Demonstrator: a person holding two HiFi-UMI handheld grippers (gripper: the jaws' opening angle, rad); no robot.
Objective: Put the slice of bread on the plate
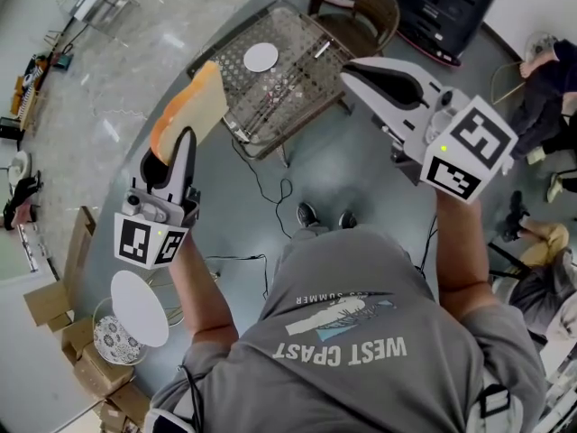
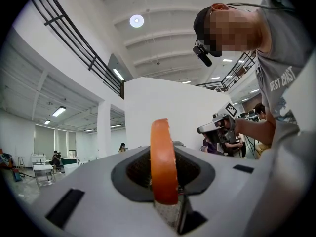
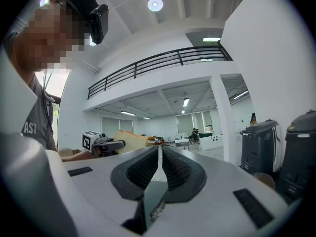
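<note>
**A:** Since the left gripper [image 1: 185, 138] is the one clamped on the slice of bread [image 1: 194, 106], which way does the plate [image 1: 261, 57] lie from it?

**B:** In the head view, between one and two o'clock. The plate sits on the table [image 1: 302, 93], and the bread is up in the air, short of the table's near corner.

**A:** How does the slice lie?

**B:** It stands on edge. Its long axis runs from seven to one o'clock, so it already points roughly at the table. The left gripper view shows only the crust, edge-on between the jaws. The jaws are narrow and pinch the lower end.

**A:** And the right gripper [image 1: 350, 72]?

**B:** Its jaws are pressed together with nothing between them. The plate is at nine o'clock from its tip and no farther off than from the left, but it carries nothing.

**A:** So what does the move turn on?

**B:** I'd say a reach toward one o'clock, then a roll of the wrist so the broad face comes down flat on the plate. Let go on edge, the slice would likely topple off.

**A:** Is there another plate [image 1: 140, 307]?

**B:** Yes, at seven o'clock from the left gripper, low by the cardboard boxes [image 1: 50, 303]. It's well away from the table.
</note>
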